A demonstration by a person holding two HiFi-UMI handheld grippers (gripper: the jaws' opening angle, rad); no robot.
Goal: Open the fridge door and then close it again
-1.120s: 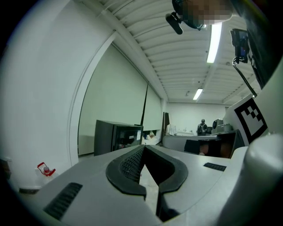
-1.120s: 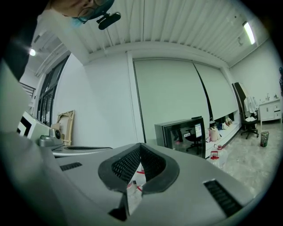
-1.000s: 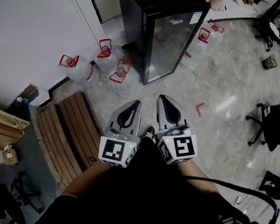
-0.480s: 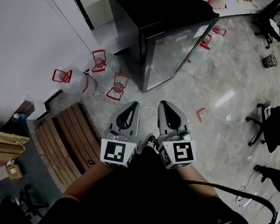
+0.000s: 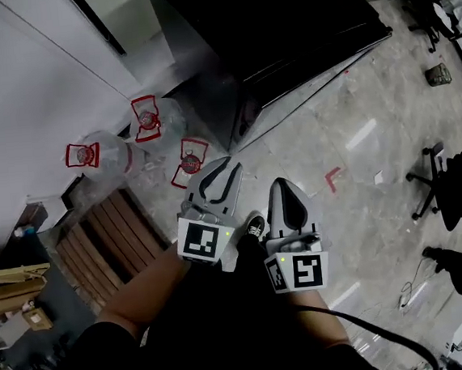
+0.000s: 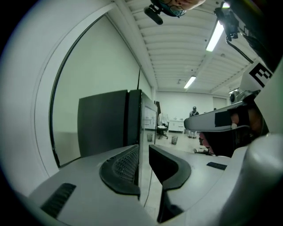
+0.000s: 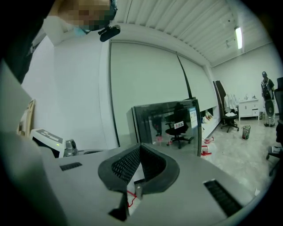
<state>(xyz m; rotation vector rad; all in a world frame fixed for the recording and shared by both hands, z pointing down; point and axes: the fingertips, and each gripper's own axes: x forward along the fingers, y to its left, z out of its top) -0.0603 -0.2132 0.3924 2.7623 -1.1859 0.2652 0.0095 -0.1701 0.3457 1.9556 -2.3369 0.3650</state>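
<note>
The left gripper (image 6: 143, 152) holds its jaws a little apart. A narrow gap runs between the meshed pads, and nothing sits in it. Through the gap only the fridge (image 6: 110, 123) shows, standing well ahead. The right gripper (image 7: 140, 148) has its jaws brought together so the tips meet in a closed V, with nothing clamped between them.

In the head view both tools are held side by side, low in front of the person. The left gripper (image 5: 223, 173) sits a little further forward than the right gripper (image 5: 282, 187). Each points toward the fridge (image 5: 279, 13), and neither touches it. A dark shoe (image 5: 253, 225) shows between the two marker cubes.

The fridge is a black cabinet with a glass door, standing on the pale stone floor (image 5: 366, 232) just beside a white wall (image 5: 19, 95). In the right gripper view the glass front (image 7: 170, 121) looks shut and reflects an office chair.

Three clear water jugs (image 5: 147, 119) with red handles stand on the floor between the fridge and the wall. To the person's left lies a slatted wooden pallet (image 5: 110, 240). To the right, a red tape mark (image 5: 333, 178) sits on the floor, and a black office chair (image 5: 451, 191) stands well apart from the fridge.
</note>
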